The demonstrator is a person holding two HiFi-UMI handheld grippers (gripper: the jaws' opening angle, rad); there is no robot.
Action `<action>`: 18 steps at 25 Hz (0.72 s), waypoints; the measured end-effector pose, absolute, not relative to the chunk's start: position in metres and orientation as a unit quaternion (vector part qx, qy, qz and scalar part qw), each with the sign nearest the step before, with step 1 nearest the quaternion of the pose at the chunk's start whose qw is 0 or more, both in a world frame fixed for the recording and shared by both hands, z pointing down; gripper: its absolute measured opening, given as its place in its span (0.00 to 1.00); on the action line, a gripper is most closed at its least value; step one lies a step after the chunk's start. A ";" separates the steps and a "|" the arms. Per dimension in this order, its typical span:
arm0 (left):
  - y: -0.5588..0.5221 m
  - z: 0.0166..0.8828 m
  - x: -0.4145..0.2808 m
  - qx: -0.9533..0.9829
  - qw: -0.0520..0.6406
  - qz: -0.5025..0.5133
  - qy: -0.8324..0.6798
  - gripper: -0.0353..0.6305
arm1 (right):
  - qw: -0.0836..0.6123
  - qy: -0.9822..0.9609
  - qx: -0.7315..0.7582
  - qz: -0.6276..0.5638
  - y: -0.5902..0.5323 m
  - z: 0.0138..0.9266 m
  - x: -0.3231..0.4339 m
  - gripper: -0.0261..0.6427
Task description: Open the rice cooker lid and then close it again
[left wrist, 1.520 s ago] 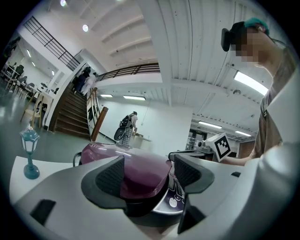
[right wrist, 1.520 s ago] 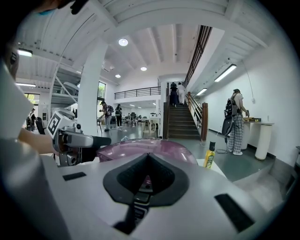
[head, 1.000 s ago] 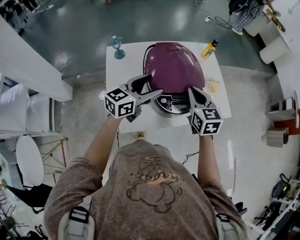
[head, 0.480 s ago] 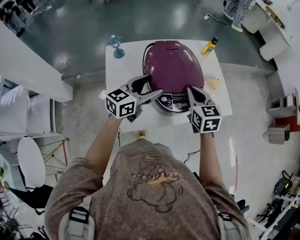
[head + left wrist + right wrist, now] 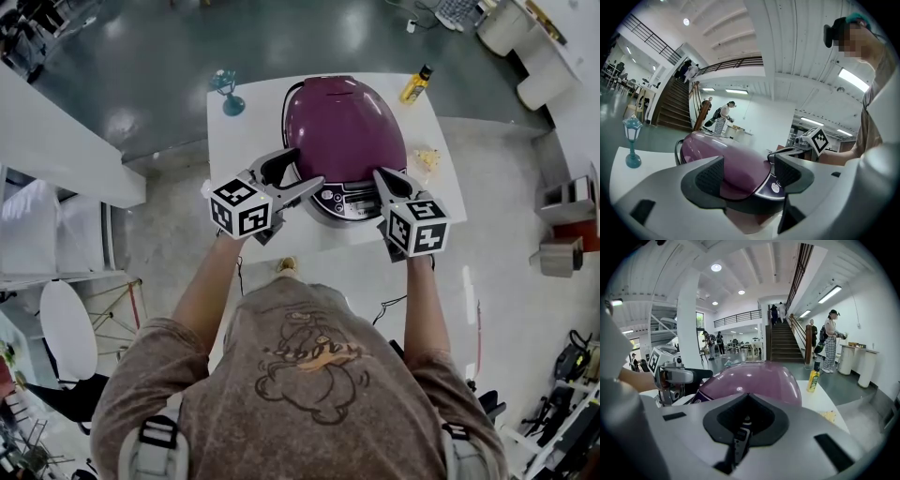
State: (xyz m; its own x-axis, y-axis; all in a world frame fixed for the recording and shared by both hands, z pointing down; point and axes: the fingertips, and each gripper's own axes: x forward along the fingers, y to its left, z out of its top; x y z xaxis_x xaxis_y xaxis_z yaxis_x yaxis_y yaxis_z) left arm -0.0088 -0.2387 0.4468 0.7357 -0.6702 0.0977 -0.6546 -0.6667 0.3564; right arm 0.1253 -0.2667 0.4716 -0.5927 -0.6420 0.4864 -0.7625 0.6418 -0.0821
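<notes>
- The purple rice cooker (image 5: 347, 131) sits mid-counter with its domed lid (image 5: 349, 120) fully down. Its control panel (image 5: 342, 202) faces the operator at 6 o'clock.
- The left tongs (image 5: 305, 173) are released, jaws spread wide. They hover at about 8 o'clock off the cooker's front, close to the shell, though no contact can be confirmed. In the left gripper view the gap between the tongs (image 5: 749, 173) frames the lid's front curve and the panel edge, with nothing grasped.
- The right tongs (image 5: 384, 178) are clenched to a point on nothing and sit at about 5 o'clock, just beside the panel. In the right gripper view the closed tip (image 5: 749, 398) aims across the lid.
- The opening step appears not yet done, and this looks like the approach to the release at the lid's front.
- The next move likely calls for the closed right tip to press the lid's catch, or for the open left jaws to take the front lip. The lid would then swing up toward 12 o'clock before being pushed back down until it latches.
- On the white counter (image 5: 246, 141), a teal lamp ornament (image 5: 228, 94) stands at 10 o'clock and a yellow bottle (image 5: 417, 84) at 1 o'clock. A pale scrap (image 5: 427, 159) lies at 3 o'clock. All three are apart from the cooker.
</notes>
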 end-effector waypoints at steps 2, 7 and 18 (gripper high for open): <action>-0.239 0.447 -0.008 0.912 0.187 -0.020 -0.365 0.56 | 0.219 -0.880 0.397 0.143 -0.267 0.472 0.125 0.04; -0.240 0.449 -0.008 0.910 0.186 -0.017 -0.370 0.56 | 0.238 -0.880 0.389 0.131 -0.266 0.474 0.124 0.04; -0.243 0.449 -0.007 0.899 0.196 -0.028 -0.390 0.56 | 0.281 -0.878 0.369 0.115 -0.268 0.476 0.122 0.04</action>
State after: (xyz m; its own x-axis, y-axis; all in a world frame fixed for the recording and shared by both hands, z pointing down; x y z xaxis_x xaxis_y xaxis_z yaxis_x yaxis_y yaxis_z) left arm -0.0073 -0.2425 0.4490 0.6939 -0.7127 0.1026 -0.6907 -0.6185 0.3748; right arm 0.1225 -0.2676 0.4761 -0.5699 -0.5830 0.5791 -0.7122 0.7019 0.0057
